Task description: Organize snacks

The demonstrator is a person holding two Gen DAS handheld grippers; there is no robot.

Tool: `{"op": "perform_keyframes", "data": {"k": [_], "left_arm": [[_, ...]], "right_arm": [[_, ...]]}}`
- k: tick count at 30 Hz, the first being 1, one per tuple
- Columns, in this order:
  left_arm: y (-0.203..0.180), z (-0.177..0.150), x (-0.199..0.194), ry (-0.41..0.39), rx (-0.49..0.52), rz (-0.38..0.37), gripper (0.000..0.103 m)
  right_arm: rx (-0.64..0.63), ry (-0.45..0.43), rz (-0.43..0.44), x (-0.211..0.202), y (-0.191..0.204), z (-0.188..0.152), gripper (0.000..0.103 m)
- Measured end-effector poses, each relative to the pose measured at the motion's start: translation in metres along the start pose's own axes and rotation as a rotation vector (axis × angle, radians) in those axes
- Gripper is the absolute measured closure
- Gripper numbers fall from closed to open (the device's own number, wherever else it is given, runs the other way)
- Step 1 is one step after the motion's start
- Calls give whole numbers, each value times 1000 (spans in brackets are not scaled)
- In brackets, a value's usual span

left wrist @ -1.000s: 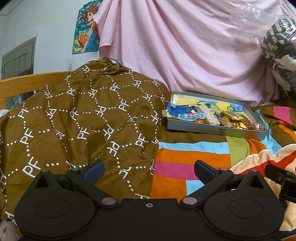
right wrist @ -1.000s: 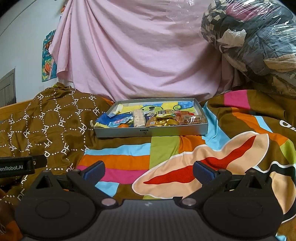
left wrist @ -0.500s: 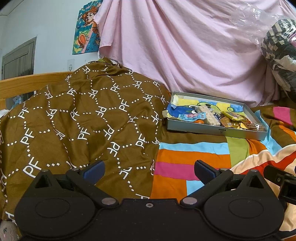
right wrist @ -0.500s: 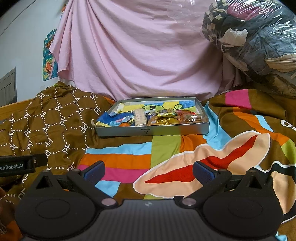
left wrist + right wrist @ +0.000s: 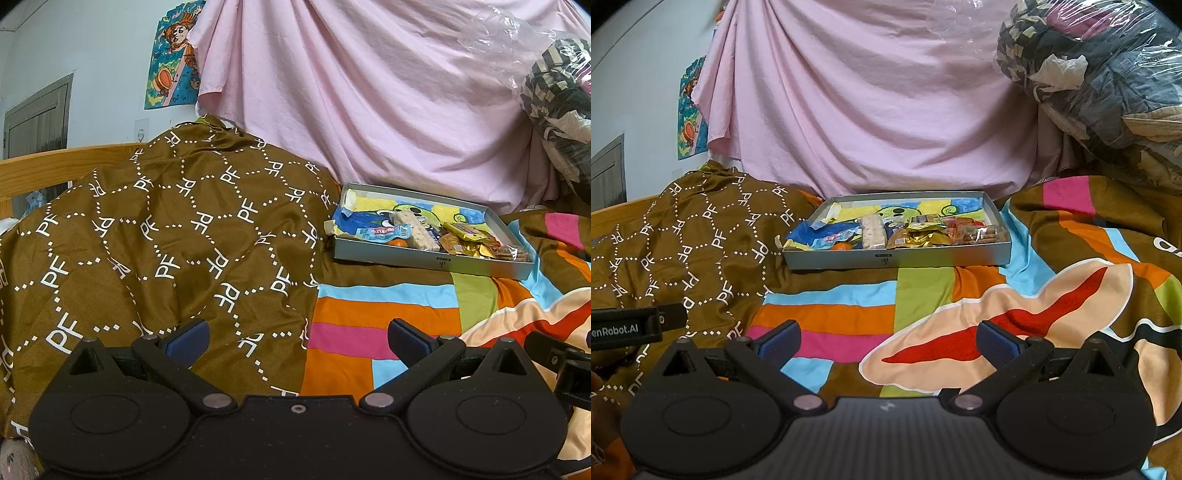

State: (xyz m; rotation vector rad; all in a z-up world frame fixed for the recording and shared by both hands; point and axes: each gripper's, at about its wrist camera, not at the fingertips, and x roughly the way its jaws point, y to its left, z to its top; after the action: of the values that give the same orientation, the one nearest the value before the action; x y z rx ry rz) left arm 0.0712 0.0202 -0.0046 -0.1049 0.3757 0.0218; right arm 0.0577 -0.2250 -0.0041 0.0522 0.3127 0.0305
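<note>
At the bottom of each wrist view a gripper is seen with its jaws spread wide and nothing held: the left gripper (image 5: 297, 338) over the brown patterned blanket (image 5: 166, 236), the right gripper (image 5: 888, 338) over the striped bedspread (image 5: 923, 295). Both are kept well apart from the snacks.

Further back, at the centre of the right view, the grey tray (image 5: 897, 256) is seen resting on the soft bed, its near wall facing the grippers. The snacks are crowded along its front: a blue packet (image 5: 831, 236), a pale bar (image 5: 873, 230), gold wrappers (image 5: 923, 238) and a small orange item (image 5: 844, 246).

Because the bedding yields, the tray could be tipped or pushed if a wall is pressed. Overlapping, slippery wrappers could be pinched two at a time, or dropped.
</note>
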Motion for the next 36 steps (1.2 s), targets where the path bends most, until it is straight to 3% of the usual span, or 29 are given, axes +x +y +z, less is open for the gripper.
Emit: {"op": "perform_keyframes", "data": {"k": [23, 28, 36], "left_arm": [[2, -1, -1, 1, -1, 0, 1], [-1, 0, 0, 21, 15, 64, 1], [0, -1, 0, 24, 17, 66, 1]], "right_arm": [[0, 2, 0, 0, 1, 0, 0], [0, 3, 0, 0, 1, 0, 0], [-2, 4, 0, 0, 3, -1, 0]]}}
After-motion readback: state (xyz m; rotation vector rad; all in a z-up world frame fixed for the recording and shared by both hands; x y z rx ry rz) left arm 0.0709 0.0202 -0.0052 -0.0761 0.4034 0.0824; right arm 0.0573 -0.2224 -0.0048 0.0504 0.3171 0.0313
